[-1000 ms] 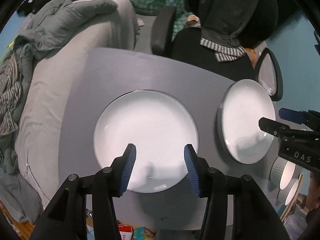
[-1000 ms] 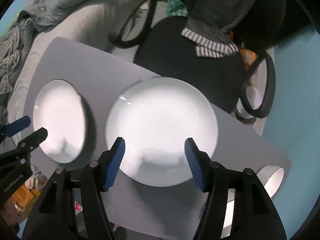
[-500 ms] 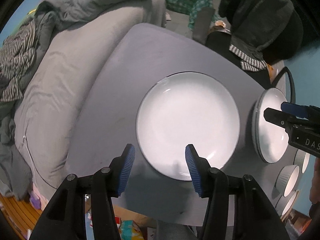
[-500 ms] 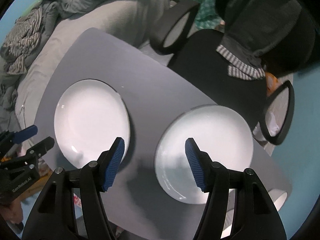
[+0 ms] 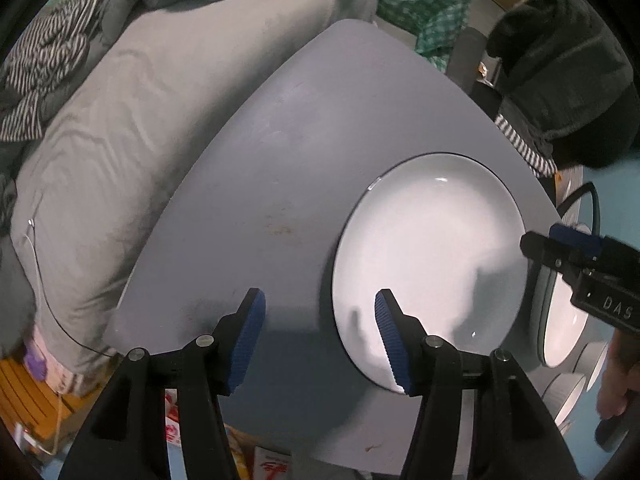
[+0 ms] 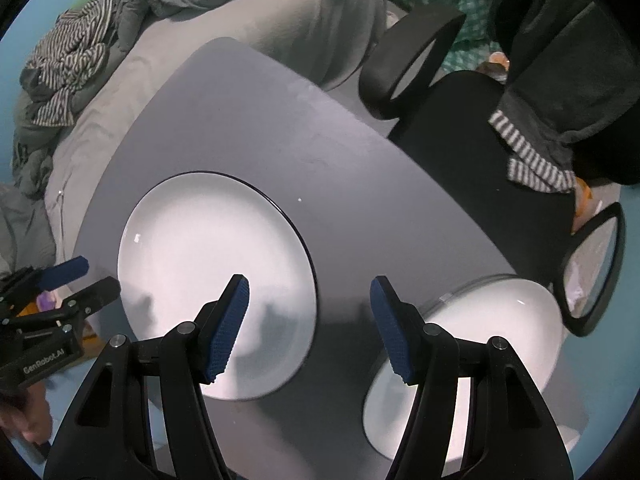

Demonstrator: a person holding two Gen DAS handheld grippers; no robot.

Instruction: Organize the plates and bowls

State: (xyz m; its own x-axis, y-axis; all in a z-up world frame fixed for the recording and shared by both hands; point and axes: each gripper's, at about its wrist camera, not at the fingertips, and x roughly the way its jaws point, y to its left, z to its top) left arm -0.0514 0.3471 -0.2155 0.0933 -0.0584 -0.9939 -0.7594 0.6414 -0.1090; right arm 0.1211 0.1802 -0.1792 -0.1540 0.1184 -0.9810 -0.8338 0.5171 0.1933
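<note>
Two white plates with dark rims lie on a grey table (image 5: pixel 280 152). The left plate (image 5: pixel 432 256) shows in both views (image 6: pixel 208 264). The right plate (image 6: pixel 472 344) shows at the right edge of the left wrist view (image 5: pixel 560 328), partly behind the right gripper. Small white bowls (image 5: pixel 568 392) stand at the table's right end. My left gripper (image 5: pixel 318 336) is open and empty, above the table's front left, left of the left plate. My right gripper (image 6: pixel 308 324) is open and empty, above the gap between the plates.
A grey bed with rumpled covers (image 5: pixel 120 100) and striped clothes (image 6: pixel 72 64) runs along the table's left. A black office chair (image 6: pixel 460 112) draped with dark clothing (image 6: pixel 568 40) stands behind the table. Boxes (image 5: pixel 272 464) lie on the floor below the front edge.
Both grippers have swung left. The left plate has slid from the middle to the right of the left wrist view. The right gripper has gone from over the right plate to between the plates.
</note>
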